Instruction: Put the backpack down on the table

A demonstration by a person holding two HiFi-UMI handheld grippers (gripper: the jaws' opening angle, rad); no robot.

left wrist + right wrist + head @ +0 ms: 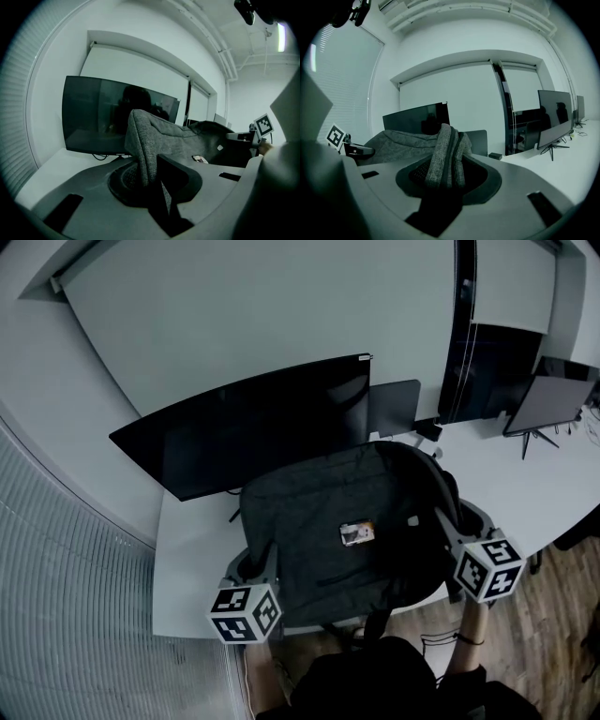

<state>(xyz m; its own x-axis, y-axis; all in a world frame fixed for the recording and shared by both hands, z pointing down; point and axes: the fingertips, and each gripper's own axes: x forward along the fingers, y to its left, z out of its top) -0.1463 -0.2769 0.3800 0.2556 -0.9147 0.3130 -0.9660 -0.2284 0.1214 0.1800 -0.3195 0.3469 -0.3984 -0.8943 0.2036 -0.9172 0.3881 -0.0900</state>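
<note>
A dark grey fabric backpack (342, 526) with a small label on its front hangs spread between my two grippers, over the near edge of the white table (192, 563). My left gripper (255, 570) is shut on a fold at the backpack's left side; that fold (143, 154) runs between its jaws in the left gripper view. At the bag's right side my right gripper (452, 519) is shut on a thick bunch of fabric and strap (446, 157). Straps (375, 620) dangle below the bag near my body. Whether the bag's underside touches the table is hidden.
A wide black monitor (253, 423) stands on the table just behind the backpack, a smaller dark screen (394, 407) to its right. Further right stands another monitor (548, 404) on a thin stand, with cables. Window blinds (66, 596) run along the left. Wood floor (553, 615) lies right of the table.
</note>
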